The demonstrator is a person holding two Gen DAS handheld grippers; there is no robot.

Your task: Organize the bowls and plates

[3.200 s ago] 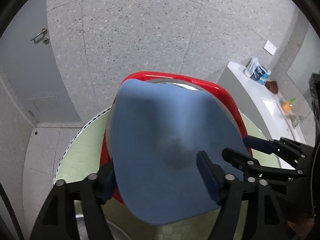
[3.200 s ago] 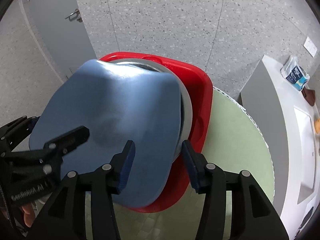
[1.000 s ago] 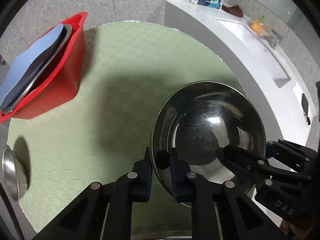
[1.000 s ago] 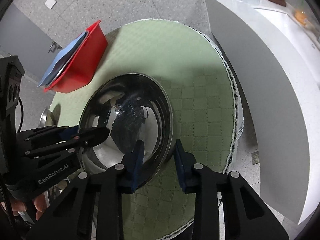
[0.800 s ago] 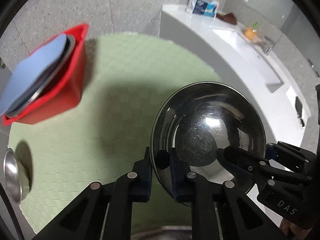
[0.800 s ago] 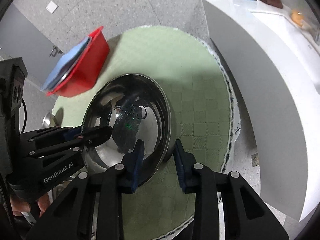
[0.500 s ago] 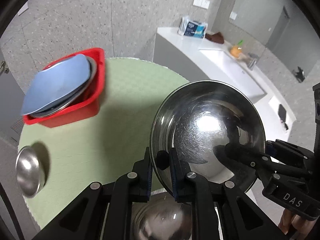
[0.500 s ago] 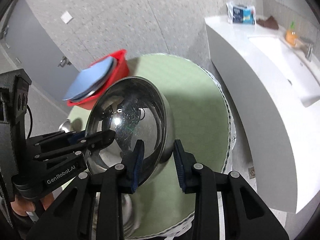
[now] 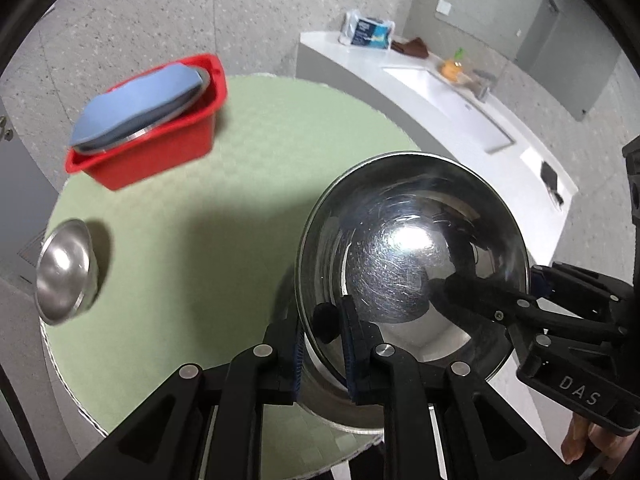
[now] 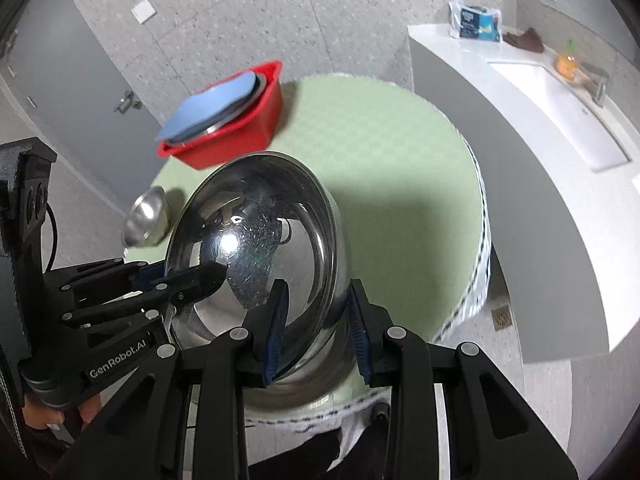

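A large steel bowl (image 9: 412,248) is held tilted above the round green table (image 9: 248,184). My left gripper (image 9: 322,344) is shut on its near left rim. My right gripper (image 10: 316,320) is shut on its right rim; the bowl also shows in the right wrist view (image 10: 256,240). A second steel bowl (image 9: 344,404) sits on the table under the held one, mostly hidden. A small steel bowl (image 9: 64,272) rests at the table's left edge. A red tub (image 9: 152,148) at the far left holds a blue plate (image 9: 136,108) on a steel plate.
A white counter (image 9: 460,120) with a sink curves along the right of the table, carrying a tissue pack (image 9: 366,32) and an orange bottle (image 9: 450,68). A grey door (image 10: 68,80) stands at the left. Speckled floor surrounds the table.
Both grippers have lifted the large bowl higher and pulled it back toward the near edge. The second bowl beneath it has come into view. The red tub and small bowl now look farther away.
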